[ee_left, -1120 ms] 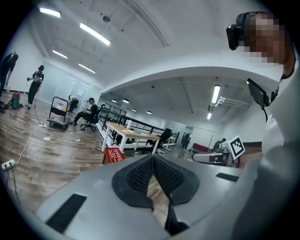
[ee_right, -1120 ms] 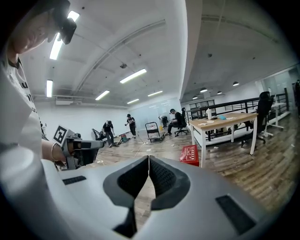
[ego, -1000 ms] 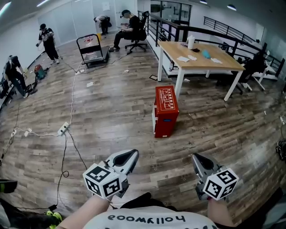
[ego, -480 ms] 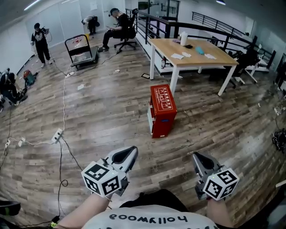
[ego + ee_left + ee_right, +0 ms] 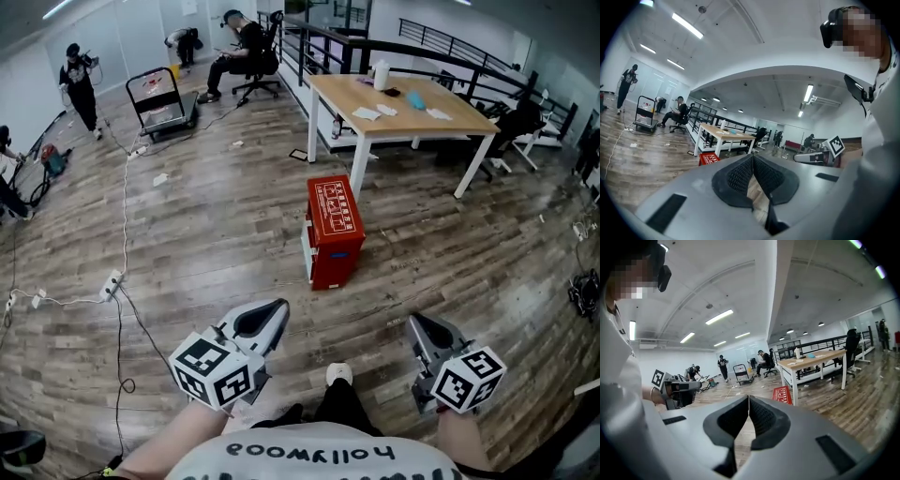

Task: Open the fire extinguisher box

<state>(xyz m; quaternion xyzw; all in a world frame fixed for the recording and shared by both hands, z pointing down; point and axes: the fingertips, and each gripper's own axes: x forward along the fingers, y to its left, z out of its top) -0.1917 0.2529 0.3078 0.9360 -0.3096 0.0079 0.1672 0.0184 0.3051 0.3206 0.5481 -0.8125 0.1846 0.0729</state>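
One red fire extinguisher box [image 5: 334, 230] stands on the wooden floor [image 5: 216, 234] at the centre of the head view. It is just below the near leg of the one bench [image 5: 412, 120] and well apart from both tongs. Its long top face, printed in white, runs from the upper frame towards the lower frame, drifting a little to the right. The narrow end with a blue patch faces the lower edge. The lid lies shut (so what is inside cannot be seen).

There are two tongs. The left tongs [image 5: 277, 311] sit at lower centre-left and the right tongs [image 5: 417, 326] at lower right. Each has its jaws pressed together, with nothing between them.

The bench carries one white bottle [image 5: 382, 73], a few papers and a teal thing. At the upper left are one wheeled cart [image 5: 164, 98] and three people: one standing [image 5: 77, 80], one bent over [image 5: 181, 39] and one seated on an office chair [image 5: 267, 61].
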